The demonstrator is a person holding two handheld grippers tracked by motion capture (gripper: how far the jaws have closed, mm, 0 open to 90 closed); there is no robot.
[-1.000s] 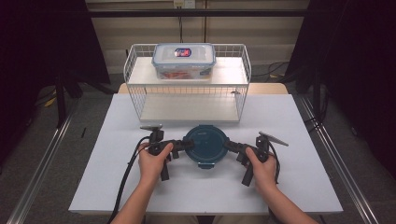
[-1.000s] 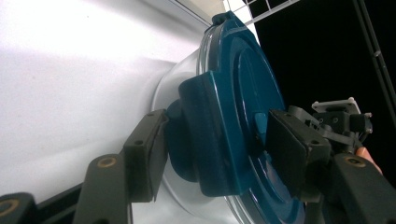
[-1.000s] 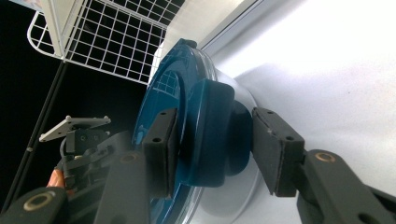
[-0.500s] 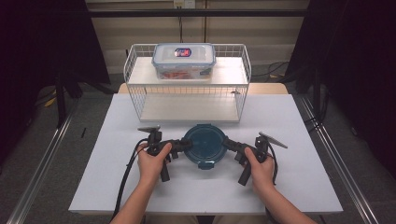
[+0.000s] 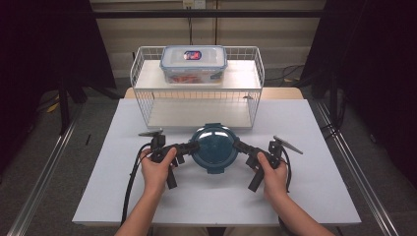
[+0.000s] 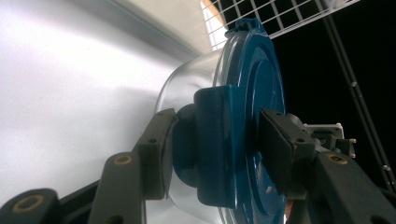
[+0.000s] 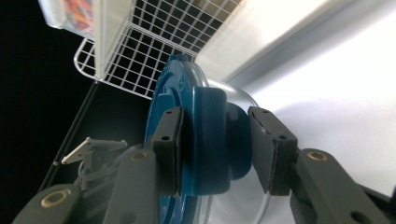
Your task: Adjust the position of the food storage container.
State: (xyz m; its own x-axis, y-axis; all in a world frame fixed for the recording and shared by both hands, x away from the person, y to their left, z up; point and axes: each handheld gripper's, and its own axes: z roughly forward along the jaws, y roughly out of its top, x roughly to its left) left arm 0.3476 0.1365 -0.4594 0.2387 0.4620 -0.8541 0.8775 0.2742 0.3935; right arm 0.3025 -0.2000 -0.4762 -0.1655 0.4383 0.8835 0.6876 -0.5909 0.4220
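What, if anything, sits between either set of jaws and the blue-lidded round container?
Nothing visible. The left gripper and right gripper each straddle a side latch of the round container, with no other object between.

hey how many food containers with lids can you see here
2. A round glass container with a blue lid sits on the table between both grippers; a rectangular clear container sits on top of the wire rack behind it.

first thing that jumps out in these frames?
The round glass container with the blue lid at the middle of the white table, with the left tool and the right tool reaching it from either side at the lid's side clips. Behind it stands a white wire rack carrying a clear lidded box on its top shelf.
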